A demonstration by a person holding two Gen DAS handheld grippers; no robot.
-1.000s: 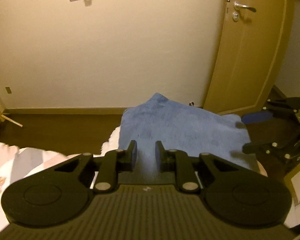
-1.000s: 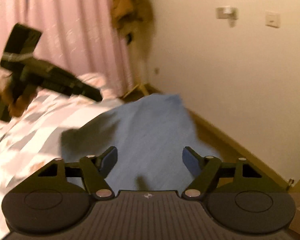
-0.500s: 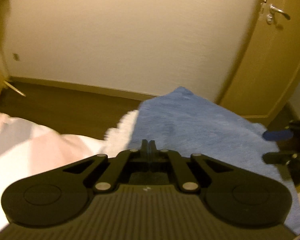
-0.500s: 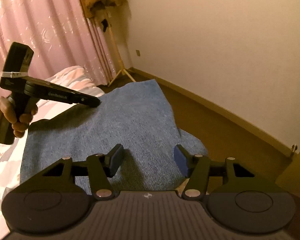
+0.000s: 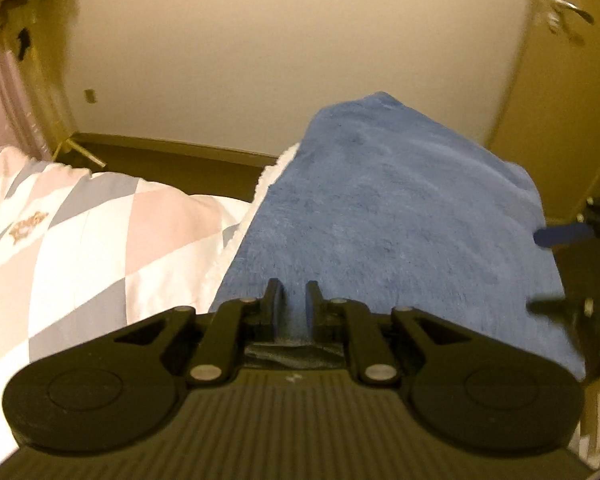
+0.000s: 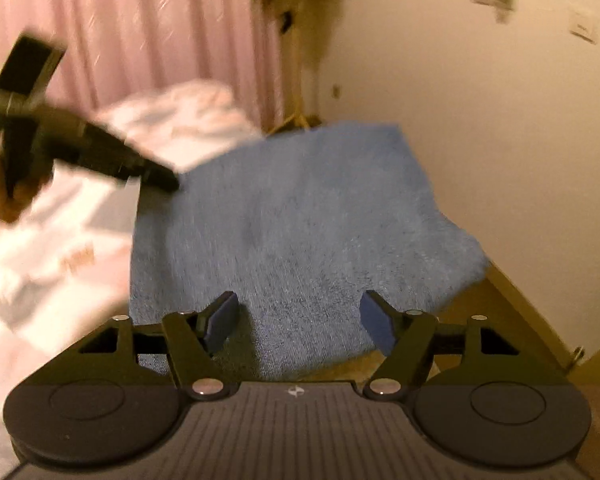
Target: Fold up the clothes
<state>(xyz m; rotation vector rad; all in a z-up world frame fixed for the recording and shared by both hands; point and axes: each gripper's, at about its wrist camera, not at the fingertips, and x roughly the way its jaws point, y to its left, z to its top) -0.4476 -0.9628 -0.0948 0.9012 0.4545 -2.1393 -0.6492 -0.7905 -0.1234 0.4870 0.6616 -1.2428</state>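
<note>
Blue fleece garment (image 5: 400,216) lies spread over the bed (image 5: 80,240), filling the centre and right of the left wrist frame and the centre of the right wrist frame (image 6: 300,220). White lining (image 5: 268,176) shows along its left edge. Far corner peaks toward the upper centre of both frames; the right-hand side droops off the bed edge toward the wooden floor (image 6: 512,308).

Handling, judged: soft, plush, limp, probably light. Thick pile should compress between pads and give fair friction, so slipping is unlikely, but two layers may come up together where the lining is loose. Best hold looks like an edge or corner, not the flat middle.

Left gripper (image 5: 293,296), lower centre of its frame: jaws narrowly apart with blue cloth showing in the slot. Whether the pads actually press the cloth I cannot tell. In the right wrist frame the same tool (image 6: 156,176) reaches in from upper left, its tip at the garment's left edge, held by a hand (image 6: 4,196); heavy motion blur there.

Right gripper (image 6: 298,320), lower centre of its frame: jaws wide apart, holding nothing, over the near part of the fleece. Contact with the cloth is not clear.

Fold stage: not settled by these views.
</note>
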